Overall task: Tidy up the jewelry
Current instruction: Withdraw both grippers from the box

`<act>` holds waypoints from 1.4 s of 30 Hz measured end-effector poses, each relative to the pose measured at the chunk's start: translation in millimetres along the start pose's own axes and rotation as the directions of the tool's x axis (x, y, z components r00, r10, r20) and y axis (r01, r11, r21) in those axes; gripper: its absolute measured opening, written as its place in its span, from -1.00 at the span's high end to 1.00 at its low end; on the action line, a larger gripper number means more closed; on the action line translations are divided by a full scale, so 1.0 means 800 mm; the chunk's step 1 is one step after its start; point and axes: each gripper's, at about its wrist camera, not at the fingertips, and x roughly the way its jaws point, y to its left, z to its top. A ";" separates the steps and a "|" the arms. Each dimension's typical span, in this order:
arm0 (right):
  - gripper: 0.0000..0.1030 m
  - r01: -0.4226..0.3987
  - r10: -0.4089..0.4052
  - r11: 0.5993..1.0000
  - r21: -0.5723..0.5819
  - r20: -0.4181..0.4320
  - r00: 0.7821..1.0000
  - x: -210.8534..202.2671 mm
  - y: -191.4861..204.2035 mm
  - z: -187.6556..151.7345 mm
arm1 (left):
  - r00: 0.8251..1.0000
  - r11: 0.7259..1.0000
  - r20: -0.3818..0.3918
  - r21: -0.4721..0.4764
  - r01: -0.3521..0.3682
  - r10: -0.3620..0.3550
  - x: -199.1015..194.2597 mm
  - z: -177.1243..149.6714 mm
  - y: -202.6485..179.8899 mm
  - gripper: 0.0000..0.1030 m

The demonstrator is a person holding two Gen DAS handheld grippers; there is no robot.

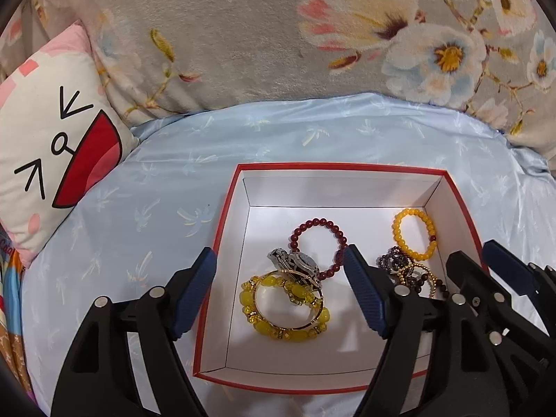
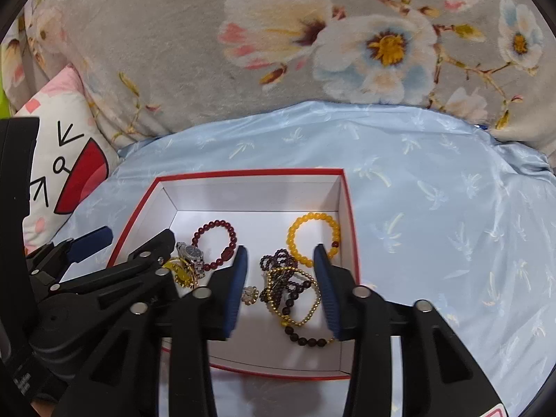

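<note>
Fingers on my left gripper (image 1: 279, 264) stand wide apart over the red-rimmed box (image 1: 222, 236), one pad outside the left wall, the other above the box floor, and nothing is pinched between them. Below that gap I see the chunky yellow bead bracelet (image 1: 288, 326) with a thin gold bangle (image 1: 274, 316) lying across it, and the silver watch (image 1: 295, 264) resting on their far edge. Just beyond the watch lies the dark red bead bracelet (image 1: 314, 224), flat on the white floor.

Over on the right, my right gripper (image 2: 279, 259) has its fingers parted about halfway, hanging above the tangle of dark purple beads and gold bead chain (image 2: 292, 288). The pads sit either side of that heap, and I see no pad pressing on it, so I read nothing as gripped. A small pale flower-shaped piece (image 2: 249, 295) lies beside the inner pad. The amber bead bracelet (image 2: 312, 239) lies in the far right corner of the box, its near edge tucked behind the outer pad.

All the jewelry I can see is inside the box. It sits on a pale blue satin sheet (image 1: 312, 132) on a bed, with a grey floral blanket (image 1: 226, 34) behind and a cartoon-face pillow (image 1: 45, 139) at far left. Both grippers hang close, side by side.
</note>
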 end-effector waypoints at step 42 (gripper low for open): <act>-0.58 0.132 -0.133 0.991 0.014 0.046 0.990 -0.121 -0.009 -0.105 | 0.998 0.997 0.032 -0.043 -0.061 0.062 -0.108 -0.121 0.008 -0.80</act>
